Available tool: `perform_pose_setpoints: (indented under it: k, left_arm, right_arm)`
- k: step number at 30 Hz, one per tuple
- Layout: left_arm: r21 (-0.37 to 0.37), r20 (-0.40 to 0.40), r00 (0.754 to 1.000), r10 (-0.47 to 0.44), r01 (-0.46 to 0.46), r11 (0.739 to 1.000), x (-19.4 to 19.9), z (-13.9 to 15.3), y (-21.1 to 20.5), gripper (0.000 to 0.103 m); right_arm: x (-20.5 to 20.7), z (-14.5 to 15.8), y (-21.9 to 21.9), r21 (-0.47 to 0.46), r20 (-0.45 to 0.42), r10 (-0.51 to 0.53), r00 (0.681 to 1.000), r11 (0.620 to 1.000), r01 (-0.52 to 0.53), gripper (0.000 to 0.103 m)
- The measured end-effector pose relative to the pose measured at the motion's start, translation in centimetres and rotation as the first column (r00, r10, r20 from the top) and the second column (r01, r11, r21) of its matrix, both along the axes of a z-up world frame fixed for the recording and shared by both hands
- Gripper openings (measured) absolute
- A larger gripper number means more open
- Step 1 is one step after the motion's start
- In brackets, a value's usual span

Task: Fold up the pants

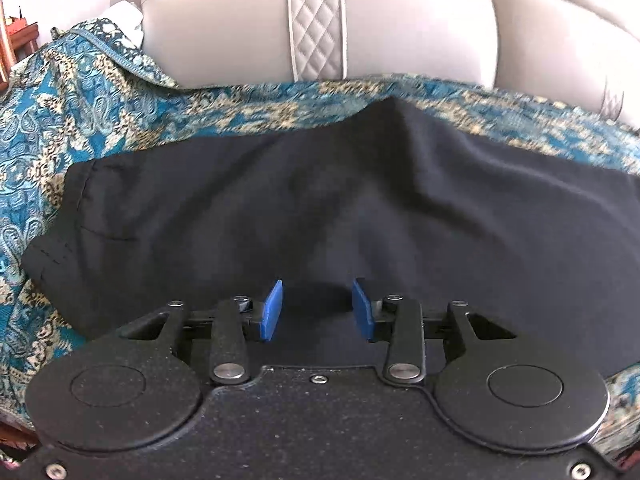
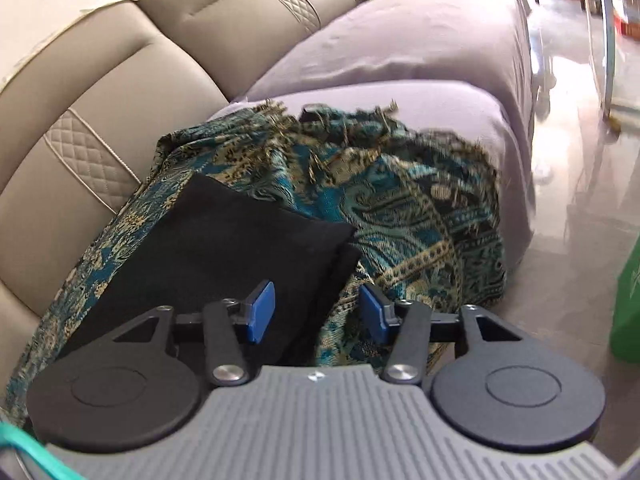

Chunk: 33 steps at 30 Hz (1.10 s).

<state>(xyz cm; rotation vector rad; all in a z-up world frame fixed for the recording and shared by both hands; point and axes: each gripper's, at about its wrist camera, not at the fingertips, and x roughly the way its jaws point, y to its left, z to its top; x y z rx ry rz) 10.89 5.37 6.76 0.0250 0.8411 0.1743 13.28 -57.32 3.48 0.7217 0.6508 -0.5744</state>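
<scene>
Two grippers over the sofa, and both stand open with nothing between their blue pads! The left gripper (image 1: 317,309) hangs low above the black cotton pants (image 1: 320,208), which lie spread across the teal-and-gold paisley woven throw (image 1: 80,120), one peak of dark cloth reaching up toward the beige leather sofa backrest (image 1: 224,28). Over on the right, the right gripper (image 2: 317,310) straddles the edge of the pants (image 2: 224,240) (layered there, corner pointing outward), with bunched throw (image 2: 420,216) beyond it and the grey fabric seat cushion (image 2: 400,48) farther back.
</scene>
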Motion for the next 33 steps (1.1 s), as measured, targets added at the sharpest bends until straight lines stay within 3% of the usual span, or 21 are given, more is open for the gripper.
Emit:
perform_pose_setpoints:
  k: [2, 5, 14, 18, 20, 21, 25, 26, 27, 33]
  left_arm:
    - [0.008, -0.007, 1.0, 0.014, -0.014, 1.0, 0.1, -0.3, 0.7, 0.039]
    - [0.004, -0.001, 0.999, 0.032, -0.032, 0.999, -0.5, -0.2, 2.1, 0.044]
    - [0.002, -0.012, 0.993, 0.12, -0.12, 0.993, -1.0, 0.0, 5.7, 0.045]
    - [-0.017, -0.015, 0.992, 0.129, -0.129, 0.991, -1.0, 0.0, 6.4, 0.047]
    - [-0.016, -0.014, 0.991, 0.13, -0.131, 0.991, -1.0, -0.1, 6.4, 0.047]
    - [-0.016, -0.013, 0.991, 0.132, -0.132, 0.991, -1.0, -0.1, 6.4, 0.047]
    - [-0.014, -0.012, 0.992, 0.129, -0.129, 0.991, -1.0, -0.2, 6.3, 0.048]
    - [-0.013, -0.011, 0.992, 0.129, -0.129, 0.992, -0.9, -0.2, 6.3, 0.049]
    - [-0.012, -0.011, 0.992, 0.129, -0.129, 0.992, -0.9, -0.2, 6.3, 0.049]
    - [-0.002, -0.01, 0.989, 0.15, -0.15, 0.989, -1.2, 0.2, 6.9, 0.047]
  right_arm:
    - [-0.2, 0.1, -0.2, 0.012, 0.032, -0.01, 0.999, 1.0, 0.01, 0.052]
    - [-0.1, 0.9, 0.1, -0.007, 0.073, 0.008, 0.997, 1.0, -0.007, 0.051]
    - [0.5, 1.9, 2.3, -0.146, 0.015, 0.086, 0.996, 0.986, -0.083, 0.044]
    - [0.7, 1.6, 2.0, -0.094, 0.024, 0.116, 0.993, 0.989, -0.113, 0.045]
    - [1.1, 0.7, 1.1, -0.043, -0.004, 0.071, 0.997, 0.997, -0.071, 0.046]
    - [1.1, 0.2, 0.8, -0.026, -0.017, 0.045, 0.999, 0.999, -0.046, 0.052]
    - [1.1, 0.3, 0.5, -0.035, -0.009, 0.049, 0.999, 0.998, -0.05, 0.052]
    - [1.3, 0.5, 0.7, -0.049, -0.019, 0.059, 0.998, 0.997, -0.06, 0.041]
    - [1.5, 0.6, 0.8, -0.059, -0.026, 0.07, 0.997, 0.996, -0.071, 0.037]
    - [2.8, 1.0, 1.9, -0.122, -0.067, 0.135, 0.989, 0.982, -0.143, 0.032]
